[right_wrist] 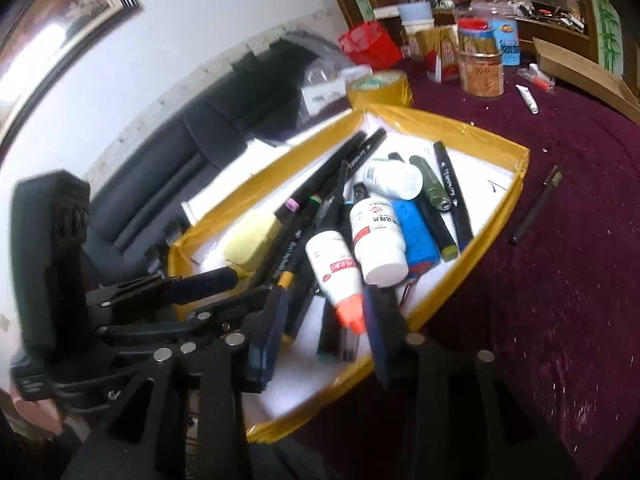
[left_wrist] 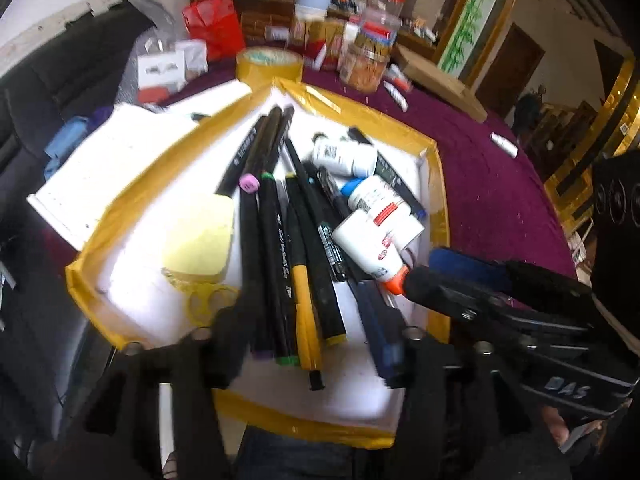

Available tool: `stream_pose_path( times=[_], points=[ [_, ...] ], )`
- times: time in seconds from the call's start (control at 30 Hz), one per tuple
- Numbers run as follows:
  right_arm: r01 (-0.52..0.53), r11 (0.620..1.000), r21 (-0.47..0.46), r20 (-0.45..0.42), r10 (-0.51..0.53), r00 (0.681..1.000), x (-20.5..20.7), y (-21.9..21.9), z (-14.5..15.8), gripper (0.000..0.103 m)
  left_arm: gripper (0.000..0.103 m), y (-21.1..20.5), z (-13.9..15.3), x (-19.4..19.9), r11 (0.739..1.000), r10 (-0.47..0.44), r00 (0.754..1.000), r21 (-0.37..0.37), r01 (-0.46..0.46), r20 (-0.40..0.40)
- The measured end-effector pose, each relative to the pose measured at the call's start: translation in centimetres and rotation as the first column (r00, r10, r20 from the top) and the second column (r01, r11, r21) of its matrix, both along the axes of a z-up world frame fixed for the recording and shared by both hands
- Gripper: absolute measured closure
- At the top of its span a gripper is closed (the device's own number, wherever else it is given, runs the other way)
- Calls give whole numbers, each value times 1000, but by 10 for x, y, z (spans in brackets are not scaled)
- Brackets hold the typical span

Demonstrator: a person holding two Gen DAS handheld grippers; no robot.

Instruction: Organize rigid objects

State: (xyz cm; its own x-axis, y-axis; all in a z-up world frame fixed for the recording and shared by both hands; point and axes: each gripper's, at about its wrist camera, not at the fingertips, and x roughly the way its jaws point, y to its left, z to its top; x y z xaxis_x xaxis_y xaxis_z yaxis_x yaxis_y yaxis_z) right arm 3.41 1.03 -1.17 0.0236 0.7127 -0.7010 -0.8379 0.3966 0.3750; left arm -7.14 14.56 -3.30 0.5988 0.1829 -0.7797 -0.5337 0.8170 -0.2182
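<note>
The tray [left_wrist: 434,184] looks like white card, its rim wrapped in glossy yellow-brown tape that catches the light. Under the tray, the worktop [right_wrist: 560,280] wears a matt, napped purple cloth flecked with pale lint. Inside the tray, the markers [left_wrist: 276,216] have matt black barrels, and the glue bottle [right_wrist: 334,264] is smooth white plastic with a shiny orange tip. Beside it in the tray lies a pale yellow pad of matt paper [left_wrist: 200,236]. Just beyond the tray's far corner, a tape roll [left_wrist: 269,65] shines glossy. Further back stands a clear plastic jar [right_wrist: 480,70].
</note>
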Motion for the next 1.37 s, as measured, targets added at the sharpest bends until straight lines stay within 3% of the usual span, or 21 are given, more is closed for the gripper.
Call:
stream_pose_path(
  times=[0.13, 0.37, 0.57, 0.83, 1.37],
  points=[
    [36, 998, 51, 26, -37, 999, -11, -21, 11, 66, 41, -15, 14, -11, 993, 54, 998, 99, -57, 31],
    [76, 995, 57, 94, -81, 992, -27, -33, 25, 63, 41, -33, 30, -10, 969, 89, 996, 231, -88, 6],
    [101, 994, 50, 118, -107, 987, -30, -37, 29, 52, 40, -33, 30, -16, 961, 127, 992, 248, -119, -18],
    [133, 991, -30, 142, -127, 982, -28, -25, 21, 52, 40, -28, 24, -25, 958, 150, 988, 255, -135, -41],
    [142, 987, -77, 146, -130, 981, -32, -5, 8, 52, 40, -10, 10, -26, 960, 164, 985, 236, -148, -51]
  ],
)
